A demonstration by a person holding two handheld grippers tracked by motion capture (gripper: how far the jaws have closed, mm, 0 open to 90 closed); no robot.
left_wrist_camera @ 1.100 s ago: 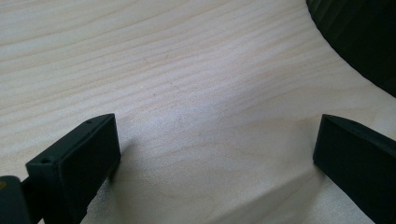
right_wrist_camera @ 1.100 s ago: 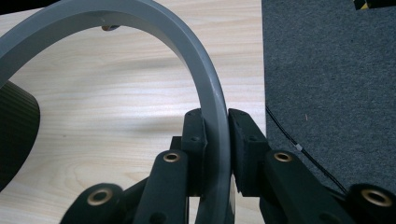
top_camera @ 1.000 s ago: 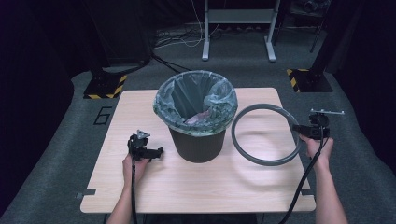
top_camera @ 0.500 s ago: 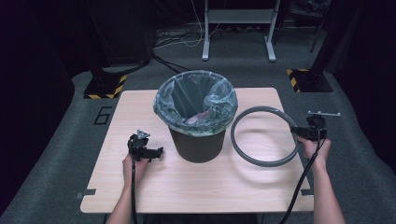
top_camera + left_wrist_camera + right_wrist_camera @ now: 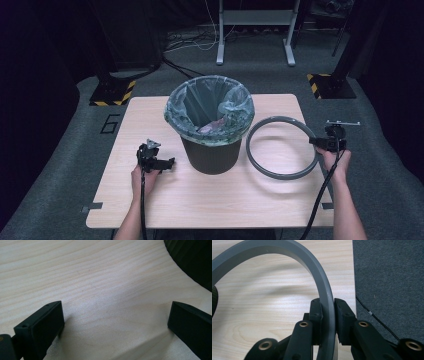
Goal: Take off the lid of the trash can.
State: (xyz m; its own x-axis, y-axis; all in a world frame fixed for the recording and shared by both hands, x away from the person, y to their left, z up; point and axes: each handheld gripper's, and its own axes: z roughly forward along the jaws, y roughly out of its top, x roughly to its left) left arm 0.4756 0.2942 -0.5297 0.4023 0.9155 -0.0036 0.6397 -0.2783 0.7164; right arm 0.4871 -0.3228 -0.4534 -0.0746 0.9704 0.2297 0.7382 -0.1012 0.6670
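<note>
Wooden table [image 5: 150,115] carries my grey ring [image 5: 260,157], lying flat right of the bin [image 5: 210,150]; my right gripper [image 5: 317,141] clamps its right rim, left gripper [image 5: 167,162] gapes wide.

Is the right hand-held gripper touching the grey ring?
Touching. In the right gripper view, the right hand-held gripper has both jaws pressed flat against the grey ring, one on each side, with no gap.

bin [image 5: 210,155] w/ liner [image 5: 190,107] mid-table | hazard-striped bases [image 5: 112,92] on floor | "6" mark [image 5: 111,123]
</note>
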